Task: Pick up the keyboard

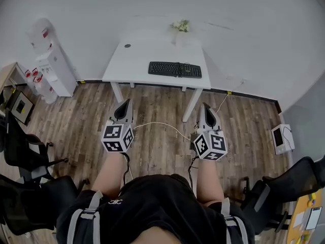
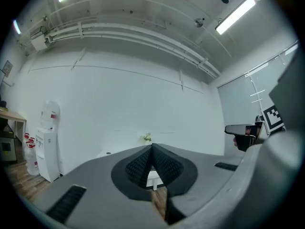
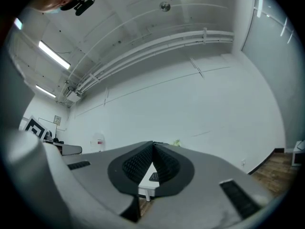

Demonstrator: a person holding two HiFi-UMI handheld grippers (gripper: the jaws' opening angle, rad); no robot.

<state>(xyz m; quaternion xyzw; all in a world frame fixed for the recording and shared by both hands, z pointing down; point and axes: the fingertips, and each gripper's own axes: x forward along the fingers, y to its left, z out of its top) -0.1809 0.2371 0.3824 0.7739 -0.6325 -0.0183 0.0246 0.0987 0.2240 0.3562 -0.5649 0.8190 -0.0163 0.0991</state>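
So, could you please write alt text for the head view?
A black keyboard lies on a white desk against the wall; across the wooden floor, a person holds a shut left hand-held gripper and a shut right hand-held gripper.

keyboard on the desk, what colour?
Black keyboard, on the white desk. Head view shows it best.

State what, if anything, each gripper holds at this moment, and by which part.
Nothing is held. The left gripper and the right gripper are both shut and empty, short of the black keyboard, which lies on the white desk.
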